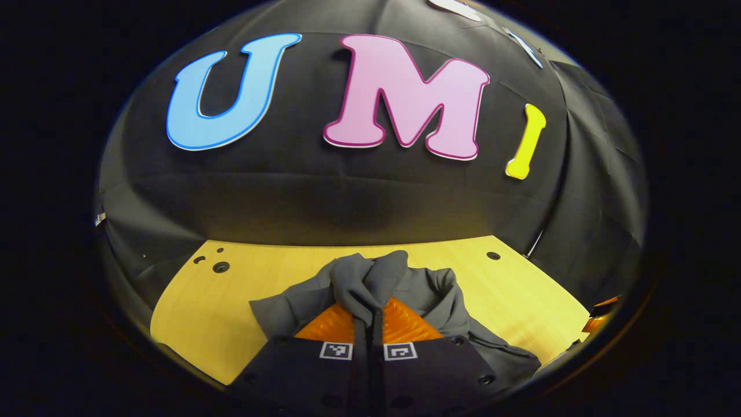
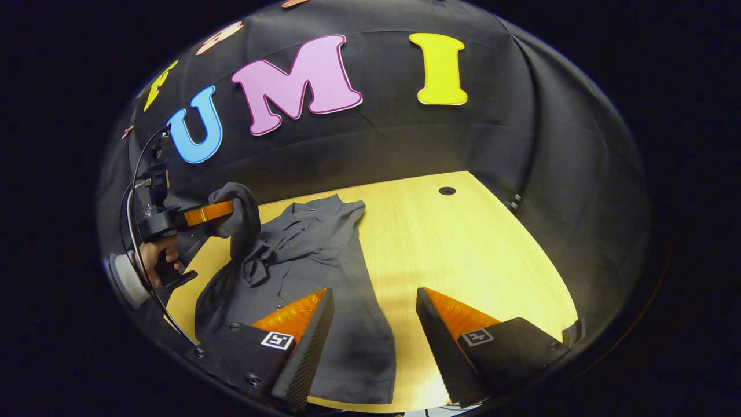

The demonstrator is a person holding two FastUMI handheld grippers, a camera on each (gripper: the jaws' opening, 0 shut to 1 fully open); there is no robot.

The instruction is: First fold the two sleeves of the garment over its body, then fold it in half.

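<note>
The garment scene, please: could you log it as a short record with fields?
garment: dark grey garment spread on the table
left gripper: shut on a bunched sleeve, lifted off the table
right gripper: open, above the garment's lower edge, holding nothing
stage: first sleeve fold under way; half fold not yet done

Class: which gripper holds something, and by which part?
The left gripper is shut on the garment, pinching a lifted sleeve. The right gripper is open, holding nothing.
</note>
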